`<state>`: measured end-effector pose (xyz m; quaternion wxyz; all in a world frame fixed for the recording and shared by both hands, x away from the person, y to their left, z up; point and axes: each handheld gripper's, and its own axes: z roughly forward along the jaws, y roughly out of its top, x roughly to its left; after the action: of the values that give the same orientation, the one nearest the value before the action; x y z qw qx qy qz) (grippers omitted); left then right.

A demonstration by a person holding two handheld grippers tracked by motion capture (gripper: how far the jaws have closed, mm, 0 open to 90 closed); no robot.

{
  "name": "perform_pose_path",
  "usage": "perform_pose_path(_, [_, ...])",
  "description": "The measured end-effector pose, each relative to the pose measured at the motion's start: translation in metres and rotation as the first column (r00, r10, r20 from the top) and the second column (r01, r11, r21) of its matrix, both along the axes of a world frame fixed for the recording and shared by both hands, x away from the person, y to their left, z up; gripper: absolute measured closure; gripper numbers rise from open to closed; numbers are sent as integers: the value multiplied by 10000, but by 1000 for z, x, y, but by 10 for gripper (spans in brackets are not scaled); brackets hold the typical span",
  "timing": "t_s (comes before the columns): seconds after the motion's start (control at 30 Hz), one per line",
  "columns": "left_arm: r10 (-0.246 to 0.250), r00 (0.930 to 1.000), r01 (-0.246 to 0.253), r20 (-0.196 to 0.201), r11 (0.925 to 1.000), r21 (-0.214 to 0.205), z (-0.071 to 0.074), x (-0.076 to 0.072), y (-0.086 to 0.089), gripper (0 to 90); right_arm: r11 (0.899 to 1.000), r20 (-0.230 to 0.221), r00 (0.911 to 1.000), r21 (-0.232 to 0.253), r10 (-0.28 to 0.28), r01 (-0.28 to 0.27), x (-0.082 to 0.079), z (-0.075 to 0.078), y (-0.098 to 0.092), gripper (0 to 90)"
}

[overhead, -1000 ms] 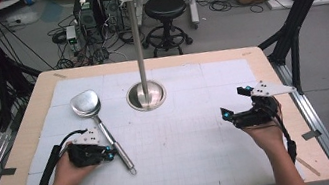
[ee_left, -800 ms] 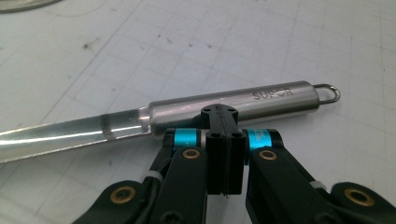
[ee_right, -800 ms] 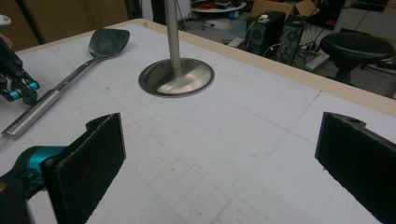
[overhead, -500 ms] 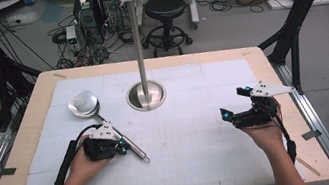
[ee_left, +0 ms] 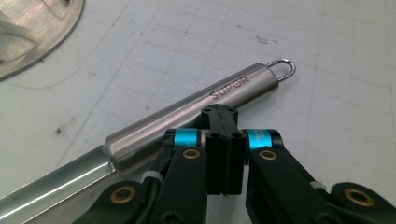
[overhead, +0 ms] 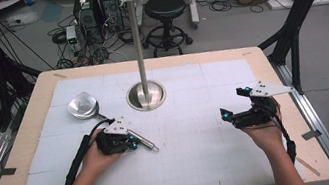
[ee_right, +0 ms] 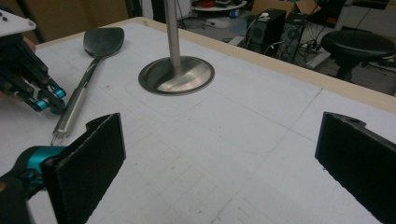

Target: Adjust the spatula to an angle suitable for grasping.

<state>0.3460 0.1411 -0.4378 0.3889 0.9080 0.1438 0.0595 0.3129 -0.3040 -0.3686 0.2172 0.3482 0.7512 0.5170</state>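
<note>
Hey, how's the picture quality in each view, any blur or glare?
High view: soft but even light, with glare on the stand base. Left gripper view: sharp, "SUPOR" readable on the ladle handle. Right gripper view: its near tongs blurred, table clearer.

Both forearms reach in from the near edge. The left gripper (overhead: 133,143) sits low over the table, its jaws pressed together. The right gripper (overhead: 233,105), held in the right hand (overhead: 260,129), has its jaws spread wide.
</note>
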Motion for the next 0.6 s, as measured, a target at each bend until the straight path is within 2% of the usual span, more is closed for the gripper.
perform_pose_path(0.27, [88, 10000, -88, 31, 10000, 36, 0, 1, -2, 894, 10000, -91, 10000, 14, -2, 2, 0, -2, 0, 6])
perform_pose_path(0.37, [59, 10000, -59, 2, 9998, -164, 3, 0, 0, 821, 10000, -51, 10000, -51, 5, -6, 0, -2, 0, 6])
perform_pose_path(0.4, [68, 10000, -65, 57, 9990, -437, 8, -1, 4, 807, 10000, -73, 10000, -43, -3, 3, 0, -2, 0, 6])
perform_pose_path(0.43, [68, 10000, -65, 57, 9990, -437, 8, -1, 4, 789, 10000, -77, 10000, -48, 0, -1, 0, -3, -1, 6])
perform_pose_path(0.47, [258, 9994, -240, 214, 9963, -826, 14, -2, 10, 756, 10000, -72, 10000, -67, 7, -8, 0, -3, -1, 6])
perform_pose_path(0.5, [258, 9994, -240, 214, 9963, -826, 14, -2, 10, 720, 10000, -72, 10000, -67, 7, -8, 0, -3, -1, 6])
perform_pose_path(0.53, [632, 9973, -583, 365, 9908, -1218, 21, -4, 17, 681, 10000, -66, 10000, -68, 1, -2, 0, -3, -1, 6])
perform_pose_path(0.57, [751, 9962, -680, 443, 9872, -1443, 24, -4, 21, 650, 10000, -79, 10000, -65, -7, 7, -1, -3, -1, 6])
perform_pose_path(0.6, [751, 9962, -680, 443, 9872, -1443, 24, -4, 21, 618, 10000, -68, 10000, -69, -6, 6, -1, -3, -1, 6])
